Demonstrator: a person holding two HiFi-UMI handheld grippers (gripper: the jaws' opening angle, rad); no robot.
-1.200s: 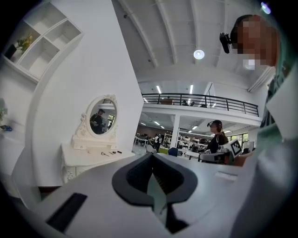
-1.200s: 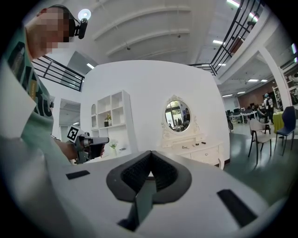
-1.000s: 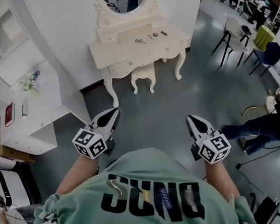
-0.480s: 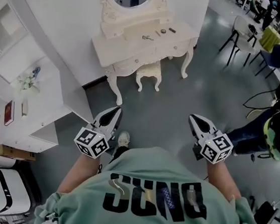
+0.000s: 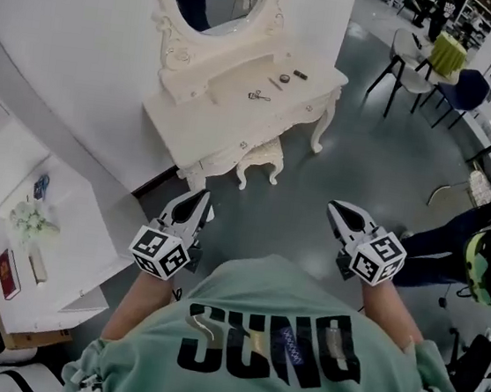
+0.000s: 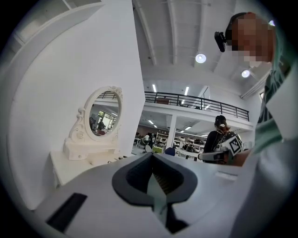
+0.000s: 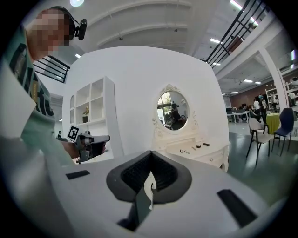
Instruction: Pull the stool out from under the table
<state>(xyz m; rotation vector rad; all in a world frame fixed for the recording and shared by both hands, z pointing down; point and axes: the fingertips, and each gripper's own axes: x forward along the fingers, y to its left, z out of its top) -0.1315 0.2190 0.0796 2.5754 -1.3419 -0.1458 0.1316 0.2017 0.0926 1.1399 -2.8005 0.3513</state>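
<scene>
Big black letters run across the person's green shirt [image 5: 272,345], nearest in the head view. They read roughly "SUNO", though the last letter is unsure. The cube [image 5: 158,253] on the left gripper [image 5: 199,197] and the one on the right gripper [image 5: 340,209] carry square black-and-white code patterns, with no letters. A red book [image 5: 7,272] at the left has print too small to read.

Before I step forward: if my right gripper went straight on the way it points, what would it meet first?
Most likely the dressing table, near its front edge; the way before it looks free, though depth is unclear.
</scene>
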